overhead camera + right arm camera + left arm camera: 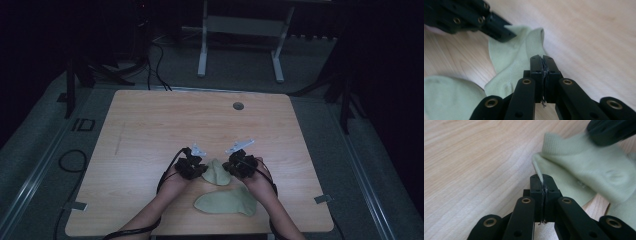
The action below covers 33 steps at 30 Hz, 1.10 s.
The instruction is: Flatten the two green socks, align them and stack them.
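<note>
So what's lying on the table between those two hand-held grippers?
A pale green sock spans the gap between the left hand-held gripper and the right hand-held gripper; the high view shows it, and each gripper view shows jaws pinching its edge.

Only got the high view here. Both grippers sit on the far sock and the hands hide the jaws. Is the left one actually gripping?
Observer: Yes. In the left gripper view the left gripper is shut, with a thin edge of the far sock pinched between its pads.
Operator: And the right one?
Observer: The right gripper is shut too. The fabric near the ribbed cuff runs in at its tips, so it looks pinched.
Operator: Near sock caught up in it?
Observer: No. In the right gripper view the near sock lies flat on the table, off to the side of those tips.
</note>
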Motion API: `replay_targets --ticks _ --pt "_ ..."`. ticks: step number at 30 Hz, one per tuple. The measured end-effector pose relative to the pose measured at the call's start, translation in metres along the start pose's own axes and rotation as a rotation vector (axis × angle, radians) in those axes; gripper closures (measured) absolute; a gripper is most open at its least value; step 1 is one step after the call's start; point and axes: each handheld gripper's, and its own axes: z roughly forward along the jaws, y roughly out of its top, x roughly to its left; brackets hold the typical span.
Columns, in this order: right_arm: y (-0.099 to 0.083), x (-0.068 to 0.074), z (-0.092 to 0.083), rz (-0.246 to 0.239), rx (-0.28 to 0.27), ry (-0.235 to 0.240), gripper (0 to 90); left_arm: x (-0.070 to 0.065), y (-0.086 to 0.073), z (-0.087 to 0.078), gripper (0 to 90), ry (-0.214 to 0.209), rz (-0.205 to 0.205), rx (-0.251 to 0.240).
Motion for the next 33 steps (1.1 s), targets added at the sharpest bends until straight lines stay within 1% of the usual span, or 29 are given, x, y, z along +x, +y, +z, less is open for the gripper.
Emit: replay_targets --ticks 3,4,7,9,10,13,14,16,17,18,19,20,22,25,26,28,29,31,32,33 --pt "0.003 -0.004 -0.014 0.018 -0.037 -0.002 88.2 0.002 0.001 -0.008 88.2 0.003 -0.010 -0.017" --pt "0.003 -0.007 -0.021 0.027 -0.054 -0.014 88.2 0.003 0.002 -0.011 88.3 0.003 -0.016 -0.027" --pt "0.002 -0.015 -0.034 0.045 -0.082 -0.029 88.2 0.005 0.004 -0.022 88.3 0.007 -0.025 -0.046" --pt "0.000 -0.022 -0.041 0.062 -0.094 -0.046 88.2 0.005 0.005 -0.028 88.2 0.021 -0.023 -0.054" --pt "-0.003 -0.026 -0.045 0.078 -0.095 -0.053 88.2 0.005 0.005 -0.030 88.2 0.027 -0.019 -0.051" --pt "-0.011 -0.035 -0.048 0.104 -0.094 -0.074 88.2 0.004 0.003 -0.030 88.2 0.032 -0.026 -0.061" --pt "-0.014 -0.038 -0.047 0.108 -0.089 -0.072 88.1 0.003 0.002 -0.029 88.2 0.023 -0.028 -0.057" --pt "-0.023 -0.042 -0.045 0.127 -0.085 -0.080 88.1 0.003 0.000 -0.025 88.2 0.026 -0.030 -0.063" --pt "-0.027 -0.044 -0.042 0.129 -0.076 -0.083 88.1 0.003 -0.002 -0.021 88.1 0.012 -0.040 -0.058" --pt "-0.031 -0.046 -0.039 0.136 -0.071 -0.086 88.0 0.002 -0.003 -0.018 88.1 0.007 -0.047 -0.058" --pt "-0.034 -0.048 -0.036 0.152 -0.062 -0.085 88.1 0.002 -0.004 -0.014 88.1 0.011 -0.046 -0.054" --pt "-0.038 -0.051 -0.033 0.156 -0.054 -0.089 88.1 0.002 -0.005 -0.010 88.1 0.009 -0.044 -0.043" --pt "-0.044 -0.055 -0.027 0.179 -0.041 -0.087 88.0 0.002 -0.006 -0.005 88.1 0.008 -0.051 -0.038" --pt "-0.051 -0.060 -0.018 0.174 -0.010 -0.100 88.0 0.003 -0.007 0.001 88.0 0.005 -0.065 -0.024" --pt "-0.053 -0.062 -0.015 0.180 -0.005 -0.103 88.0 0.004 -0.007 0.002 88.0 0.009 -0.059 -0.022" --pt "-0.057 -0.065 -0.011 0.193 0.006 -0.104 88.0 0.003 -0.009 0.004 88.0 0.002 -0.073 -0.020" --pt "-0.059 -0.066 -0.010 0.198 0.008 -0.102 88.0 0.003 -0.009 0.004 88.0 0.011 -0.068 -0.018" --pt "-0.061 -0.066 -0.006 0.196 0.019 -0.107 87.9 0.003 -0.010 0.006 87.9 0.003 -0.070 -0.007" --pt "-0.062 -0.066 -0.005 0.193 0.020 -0.109 87.9 0.003 -0.010 0.006 87.9 0.010 -0.066 -0.004" --pt "-0.062 -0.066 -0.005 0.194 0.017 -0.110 87.9 0.002 -0.012 0.007 87.9 0.000 -0.076 -0.010"
